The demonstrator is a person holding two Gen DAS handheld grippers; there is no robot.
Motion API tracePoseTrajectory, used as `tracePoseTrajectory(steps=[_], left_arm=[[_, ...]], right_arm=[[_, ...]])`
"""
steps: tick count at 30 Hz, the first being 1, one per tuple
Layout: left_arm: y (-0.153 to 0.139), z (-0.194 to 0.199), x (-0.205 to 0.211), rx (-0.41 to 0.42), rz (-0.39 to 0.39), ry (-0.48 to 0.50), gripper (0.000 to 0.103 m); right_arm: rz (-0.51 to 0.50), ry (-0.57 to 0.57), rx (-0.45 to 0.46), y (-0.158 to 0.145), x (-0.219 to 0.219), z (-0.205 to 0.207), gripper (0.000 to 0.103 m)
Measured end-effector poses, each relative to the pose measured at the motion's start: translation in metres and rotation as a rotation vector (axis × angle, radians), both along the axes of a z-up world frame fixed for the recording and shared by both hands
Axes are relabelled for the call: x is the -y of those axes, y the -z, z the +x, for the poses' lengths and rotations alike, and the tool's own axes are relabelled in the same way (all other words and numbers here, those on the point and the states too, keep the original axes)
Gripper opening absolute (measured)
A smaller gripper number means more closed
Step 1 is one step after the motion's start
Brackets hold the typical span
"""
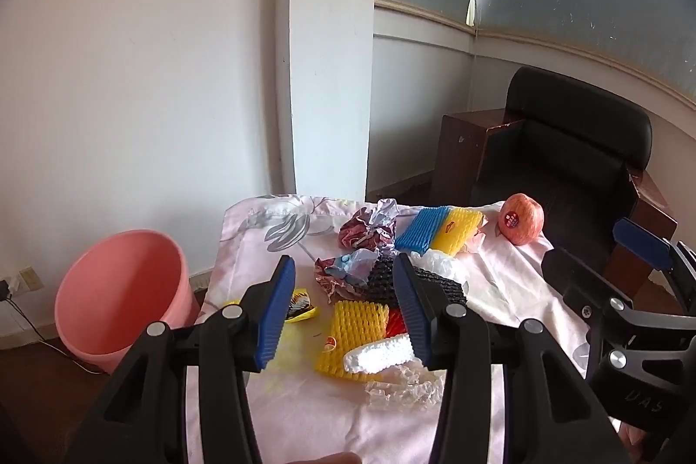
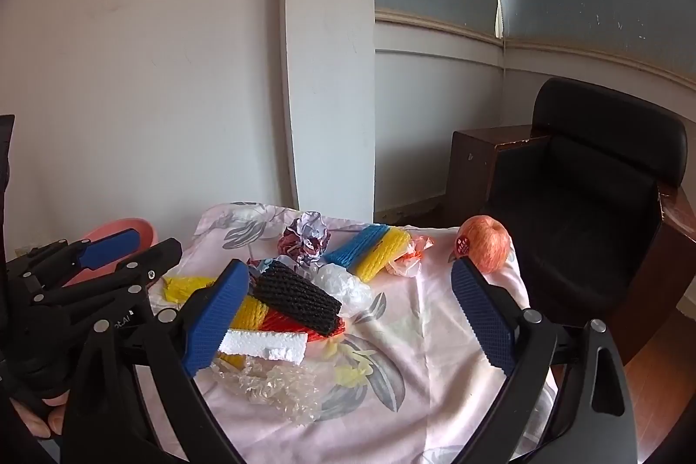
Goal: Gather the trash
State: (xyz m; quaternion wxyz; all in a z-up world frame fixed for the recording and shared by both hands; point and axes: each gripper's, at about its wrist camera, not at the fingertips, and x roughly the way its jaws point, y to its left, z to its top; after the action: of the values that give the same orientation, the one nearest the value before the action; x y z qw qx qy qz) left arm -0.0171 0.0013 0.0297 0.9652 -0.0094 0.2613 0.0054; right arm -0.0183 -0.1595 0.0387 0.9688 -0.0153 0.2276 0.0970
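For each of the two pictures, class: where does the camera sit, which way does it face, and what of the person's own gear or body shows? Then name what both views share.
Left wrist: sits on the left gripper, looking forward over the trash pile toward the wall, pink bucket at left; open blue-padded jaws and the right gripper show.
Right wrist: sits on the right gripper, facing the same way; its wide-open jaws, the left gripper and a hand show.
Shared: apple, black foam net, floral cloth, black chair.
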Motion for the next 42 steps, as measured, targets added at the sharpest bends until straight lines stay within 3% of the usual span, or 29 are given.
tracePoseTrajectory(steps=[8,10,42], left_arm=[[-0.005,0.017,-0.006,-0.009,-0.004,-0.003,0.046],[0.003,-0.006,0.002,0.013,0.005,-0.001,0.046],[0.005,-0.008,-0.001,0.021,-0.014,-0.008,0.046]], right_arm=[[0.003,0.000,0.008,0.005,0.002,-0.003,0.095],[0.004,0.000,0.011,0.006,0.003,-0.003,0.095],[-0.007,0.007,0.034,0.006,0.002,-0.010,0.095]])
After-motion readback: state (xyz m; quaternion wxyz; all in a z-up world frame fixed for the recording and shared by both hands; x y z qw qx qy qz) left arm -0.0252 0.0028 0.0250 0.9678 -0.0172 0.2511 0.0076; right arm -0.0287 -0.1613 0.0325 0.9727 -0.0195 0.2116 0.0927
